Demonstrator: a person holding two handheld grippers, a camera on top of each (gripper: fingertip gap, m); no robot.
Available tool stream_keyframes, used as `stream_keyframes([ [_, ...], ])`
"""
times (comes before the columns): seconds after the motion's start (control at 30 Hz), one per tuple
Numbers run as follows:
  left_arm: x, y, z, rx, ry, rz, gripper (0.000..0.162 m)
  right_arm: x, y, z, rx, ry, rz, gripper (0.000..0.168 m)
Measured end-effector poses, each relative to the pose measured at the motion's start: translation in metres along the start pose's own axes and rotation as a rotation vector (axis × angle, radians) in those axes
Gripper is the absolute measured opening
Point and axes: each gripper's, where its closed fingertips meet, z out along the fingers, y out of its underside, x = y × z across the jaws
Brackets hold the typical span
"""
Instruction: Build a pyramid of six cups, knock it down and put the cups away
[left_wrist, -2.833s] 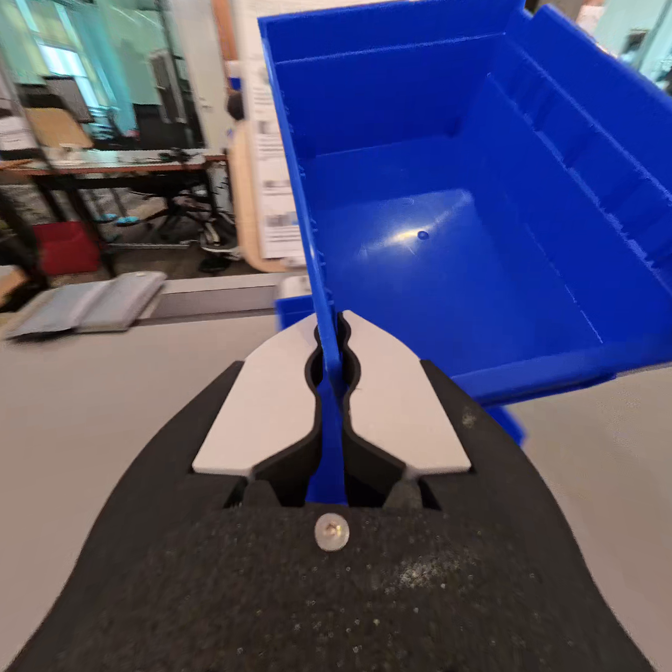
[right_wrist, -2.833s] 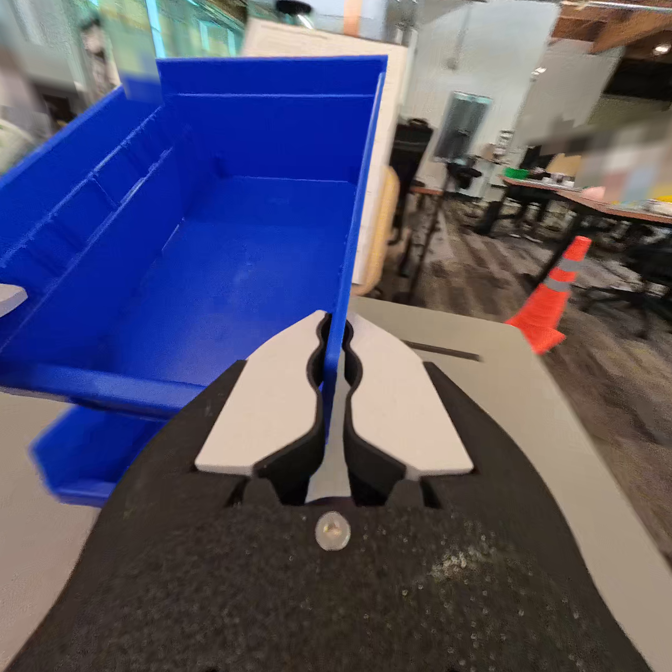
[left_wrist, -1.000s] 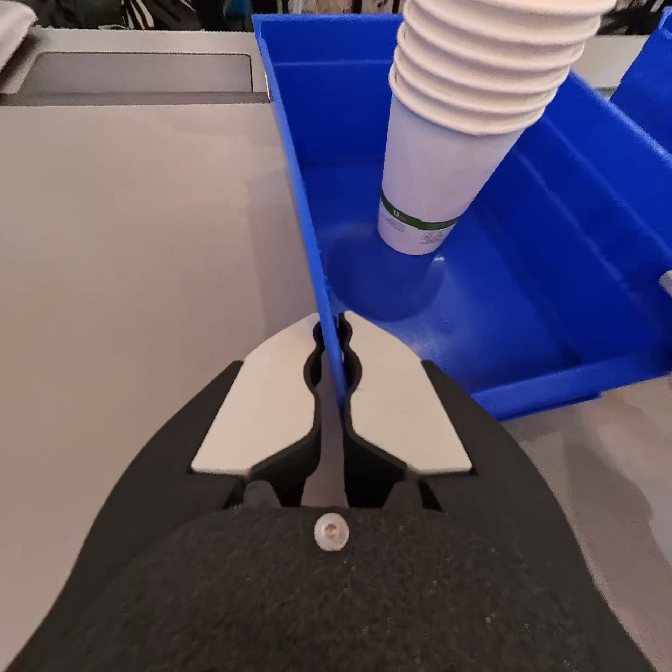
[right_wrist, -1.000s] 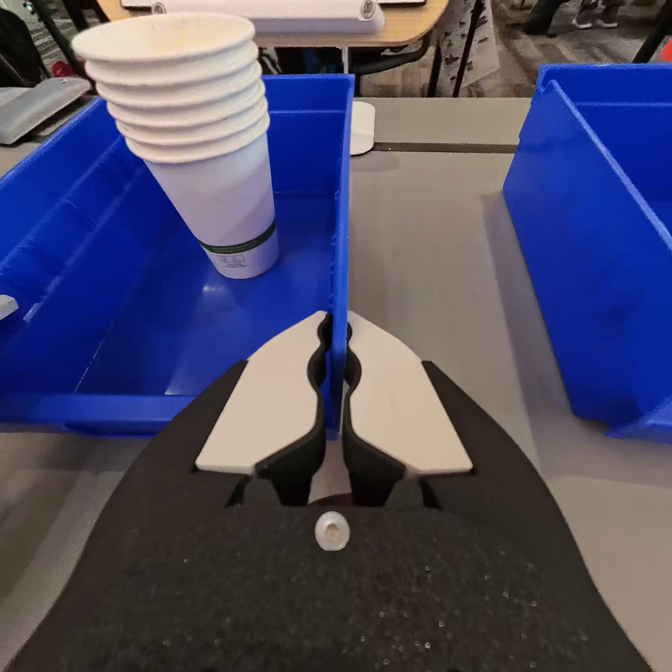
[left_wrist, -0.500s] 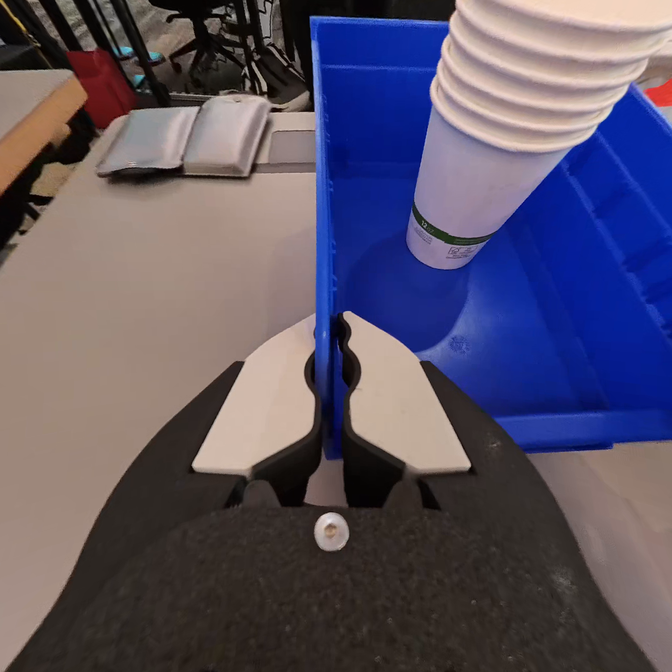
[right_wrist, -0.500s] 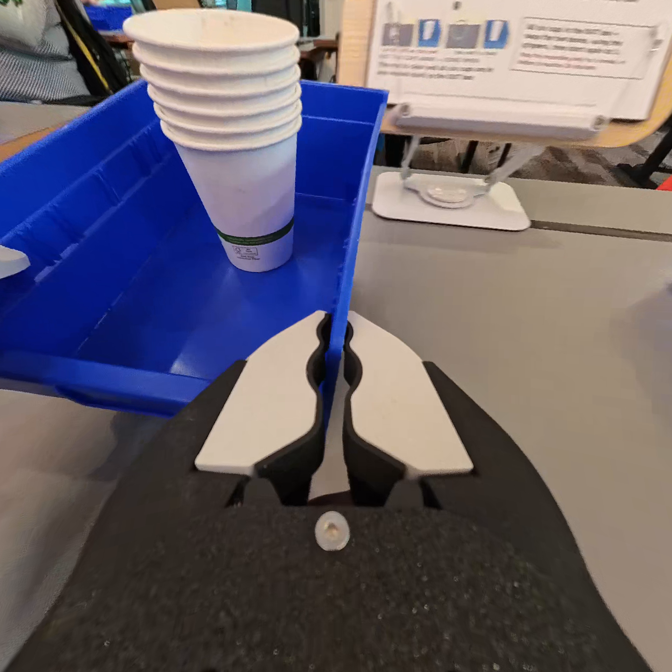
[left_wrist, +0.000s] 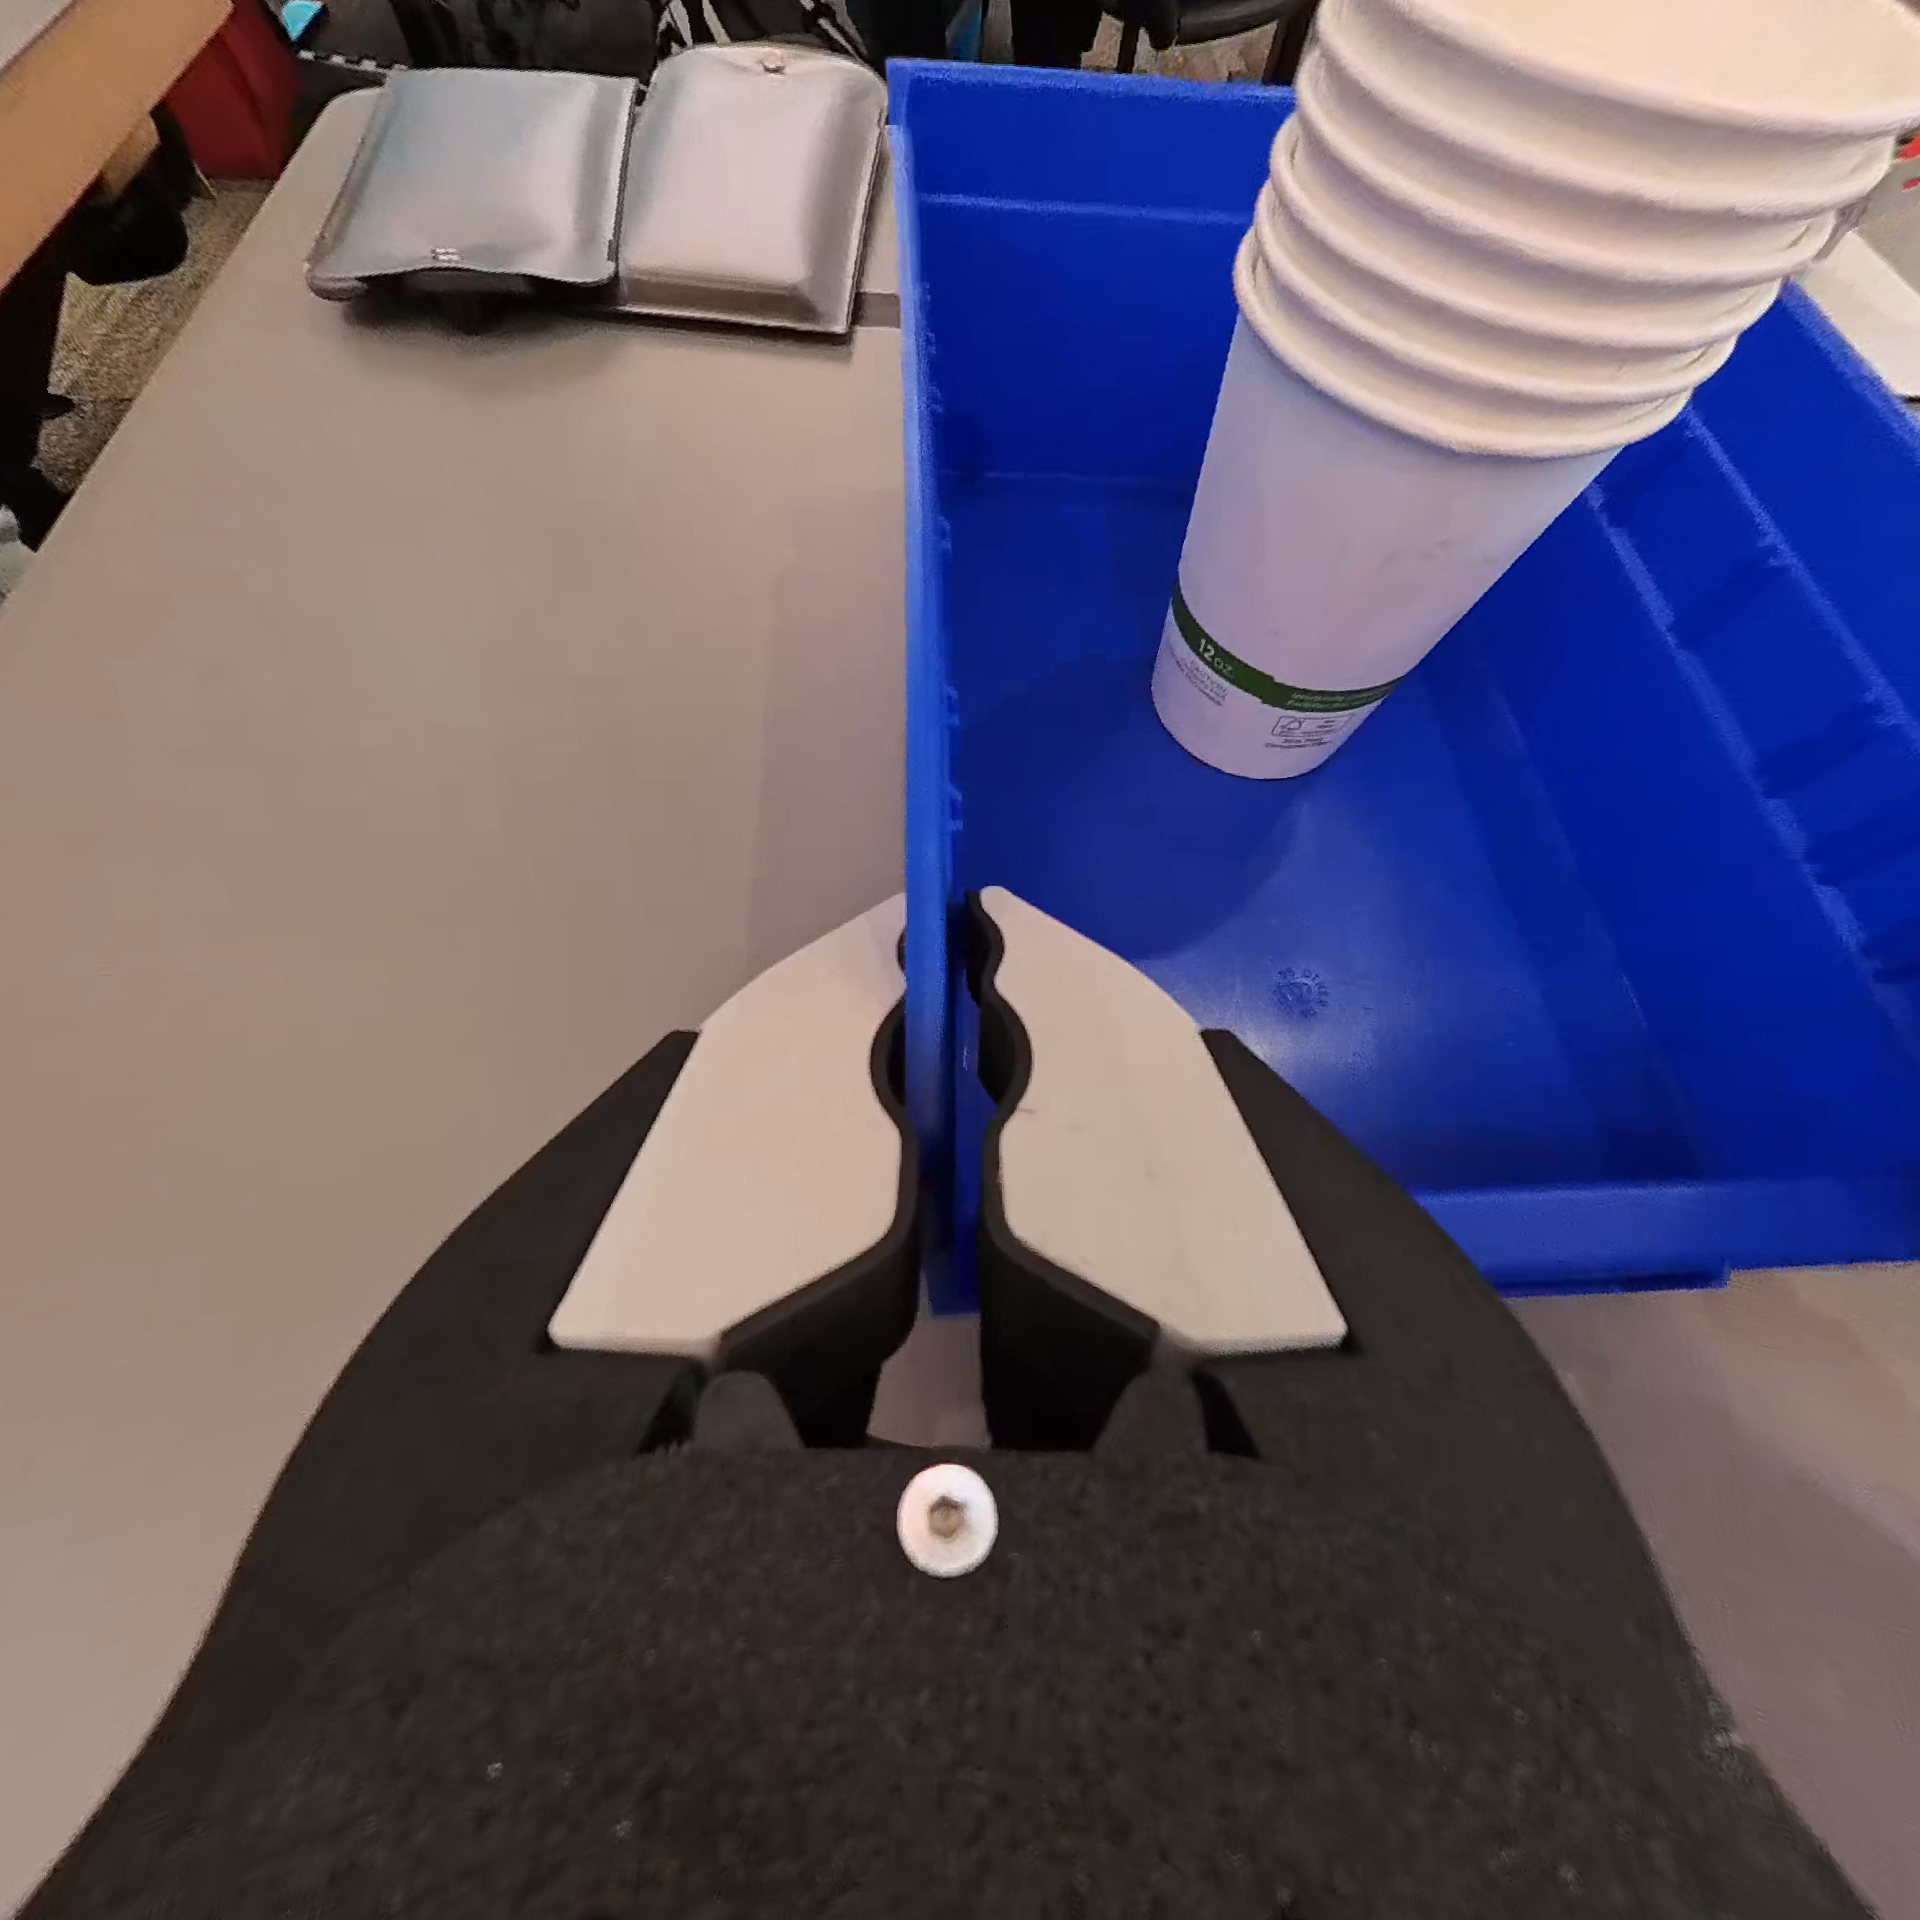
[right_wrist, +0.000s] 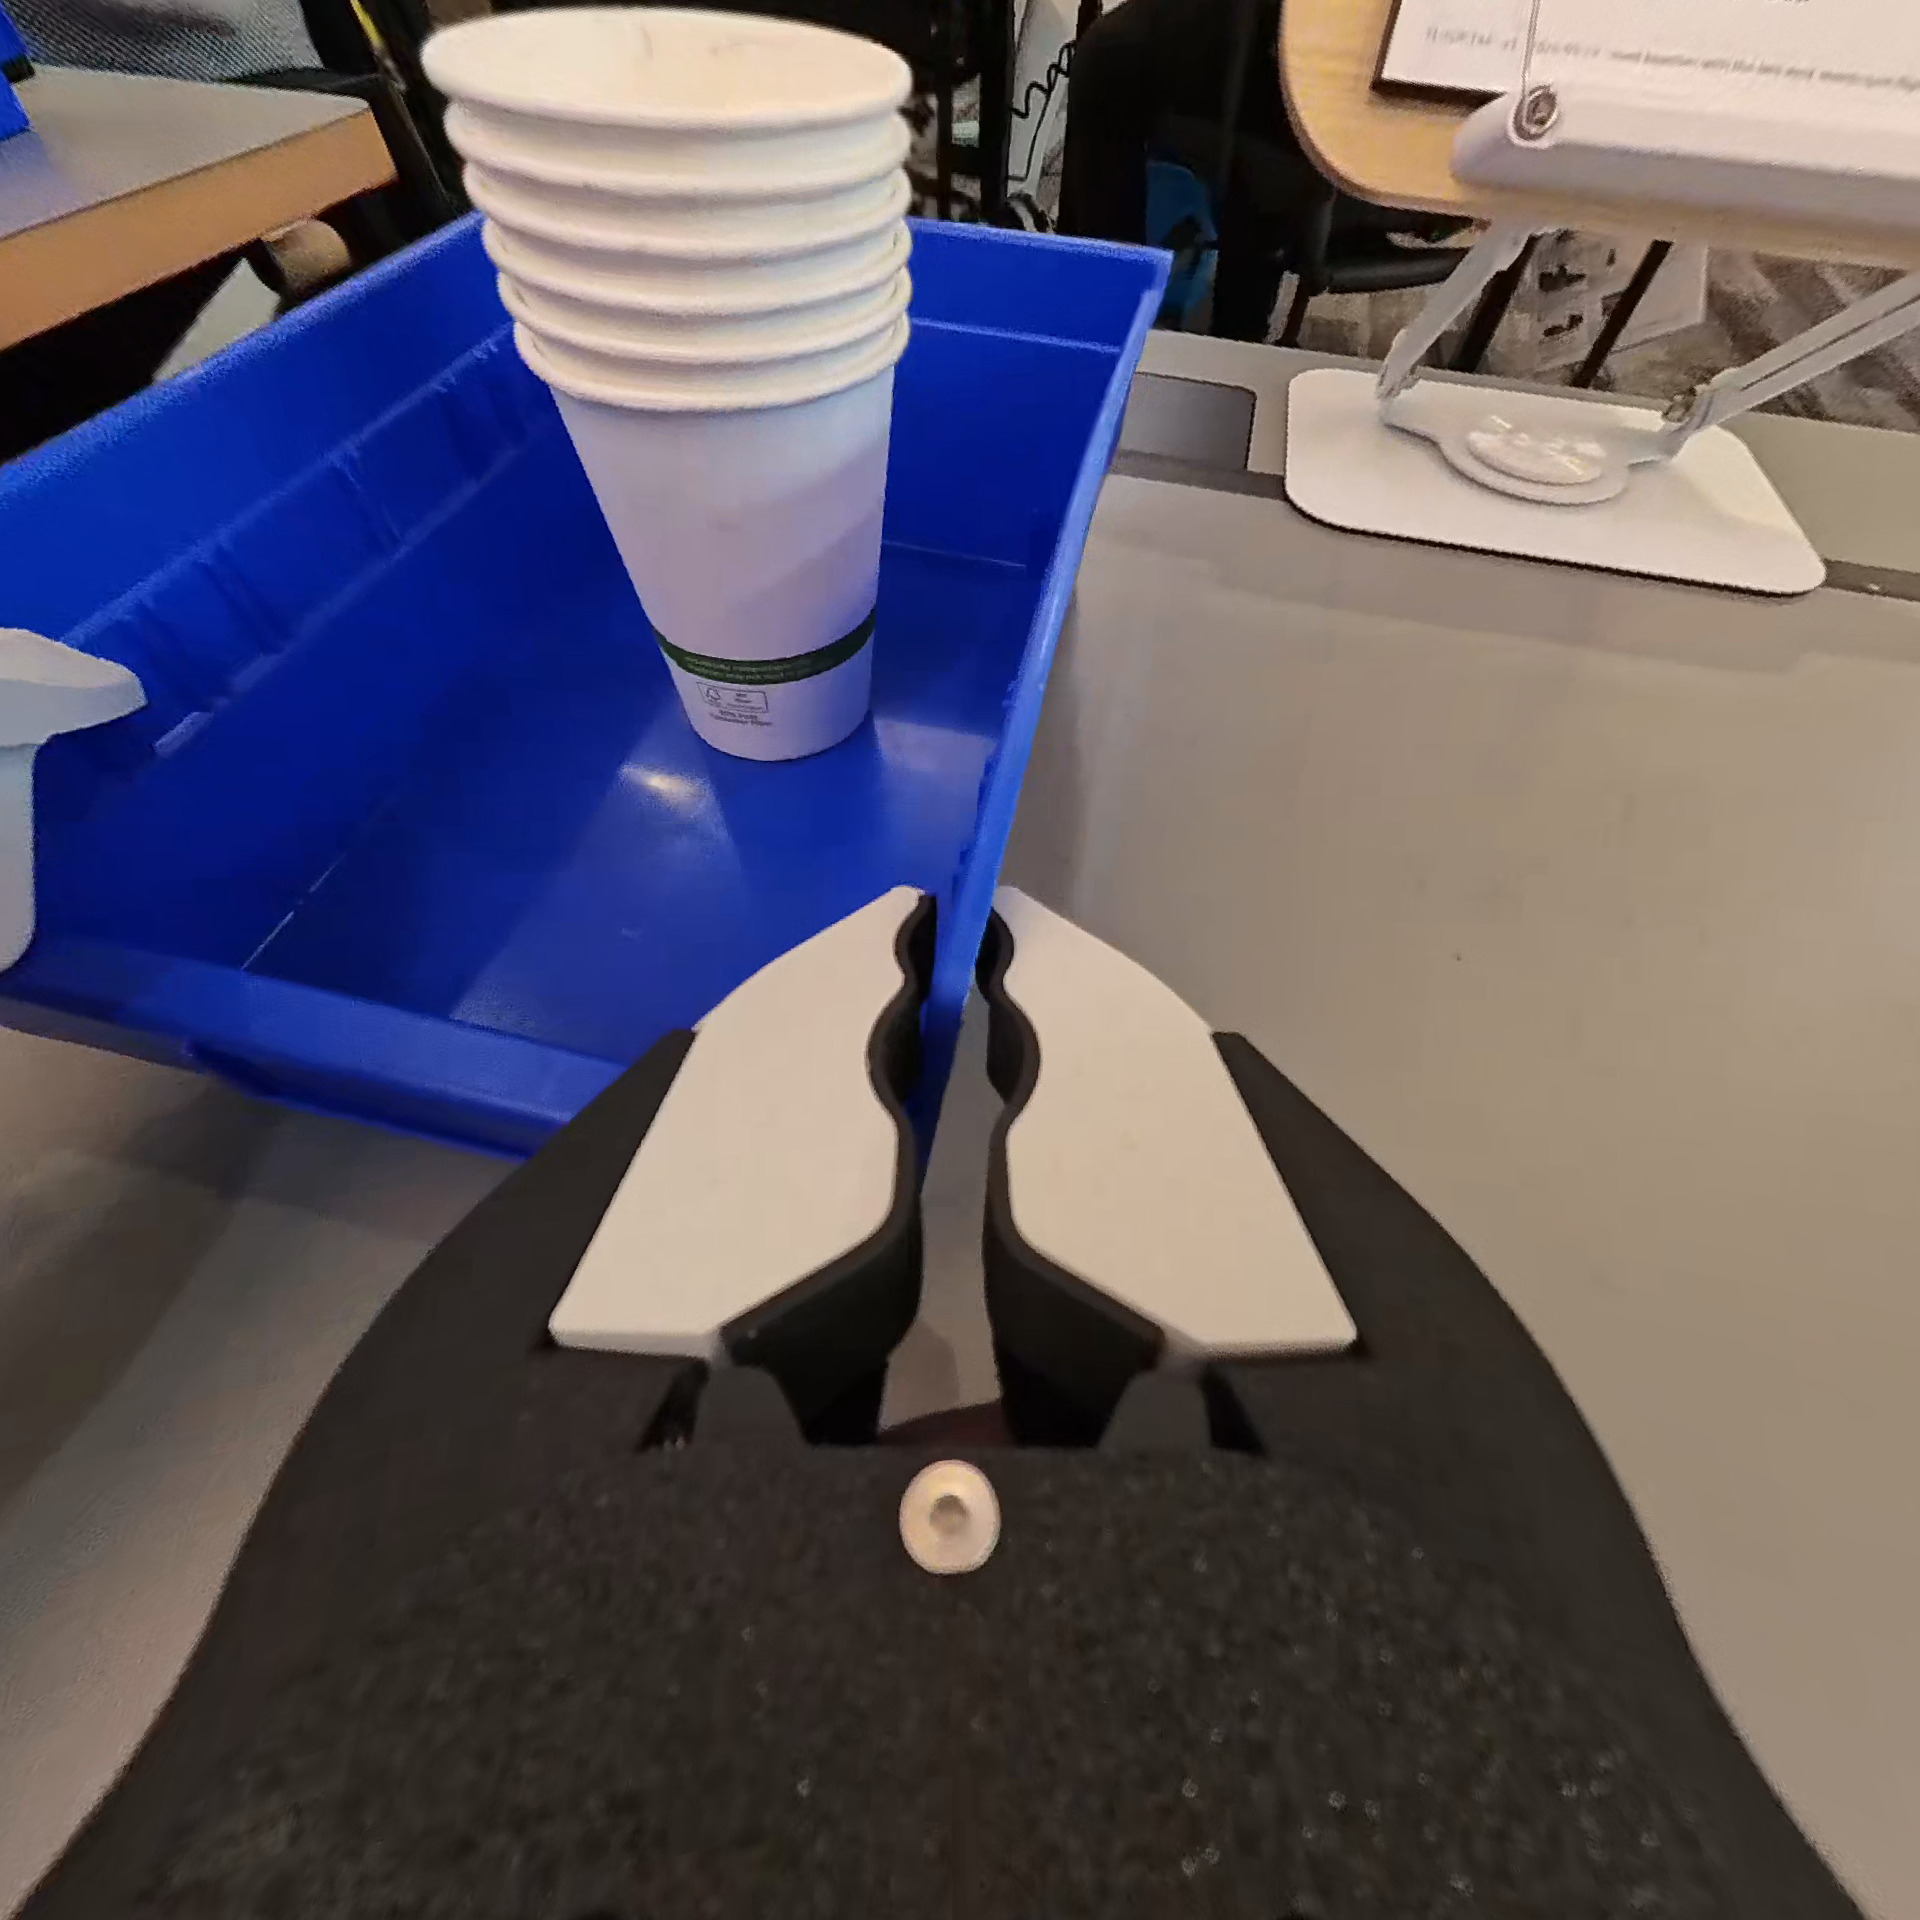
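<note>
The left gripper (left_wrist: 940, 914) is clamped on the left wall of the blue bin (left_wrist: 1621, 1216), and the right gripper (right_wrist: 954, 914) pinches the bin's right wall; both grips are unchanged from half a second ago. The nested stack of white paper cups (right_wrist: 717, 416) stands upright on the bin floor, nearer the right wall. Since then the views have shifted: the grey pouches (left_wrist: 613, 187) on the grey table (left_wrist: 416, 675) look closer, and the white stand base (right_wrist: 1548, 488) sits farther right.
</note>
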Motion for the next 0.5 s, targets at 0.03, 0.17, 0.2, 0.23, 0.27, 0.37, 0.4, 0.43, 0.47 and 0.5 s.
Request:
stream_keyframes([
  [0.03, 0.000, 0.000, 0.000, -0.002, -0.011, 0.002, 0.004, 0.001, 0.000, 0.002, 0.002, -0.004, -0.004, 0.006],
  [0.17, -0.001, -0.001, 0.001, 0.002, -0.022, -0.017, 0.004, -0.002, -0.001, 0.000, -0.002, -0.050, -0.031, 0.009],
  [0.2, -0.002, -0.001, 0.001, 0.005, -0.021, -0.029, 0.005, -0.004, -0.002, -0.004, -0.003, -0.085, -0.039, 0.013],
  [0.23, -0.003, -0.001, 0.001, 0.004, -0.024, -0.036, 0.006, -0.005, -0.006, -0.011, 0.011, -0.125, -0.054, 0.016],
  [0.27, -0.006, -0.001, 0.001, -0.003, -0.038, -0.038, 0.014, -0.003, -0.013, -0.021, 0.037, -0.158, -0.071, 0.016],
  [0.37, -0.004, -0.007, -0.013, 0.003, -0.067, -0.036, 0.039, 0.004, -0.030, -0.067, 0.080, -0.377, -0.118, 0.031],
  [0.4, -0.001, -0.014, -0.023, 0.029, -0.081, -0.027, 0.045, 0.013, -0.034, -0.083, 0.078, -0.449, -0.137, 0.032],
  [0.43, 0.001, -0.023, -0.034, 0.064, -0.108, -0.008, 0.047, 0.029, -0.036, -0.097, 0.078, -0.493, -0.159, 0.032],
  [0.47, 0.006, -0.034, -0.045, 0.096, -0.125, 0.016, 0.049, 0.049, -0.040, -0.109, 0.088, -0.524, -0.173, 0.032],
  [0.5, 0.015, -0.044, -0.054, 0.113, -0.123, 0.040, 0.052, 0.073, -0.046, -0.118, 0.105, -0.540, -0.168, 0.032],
])
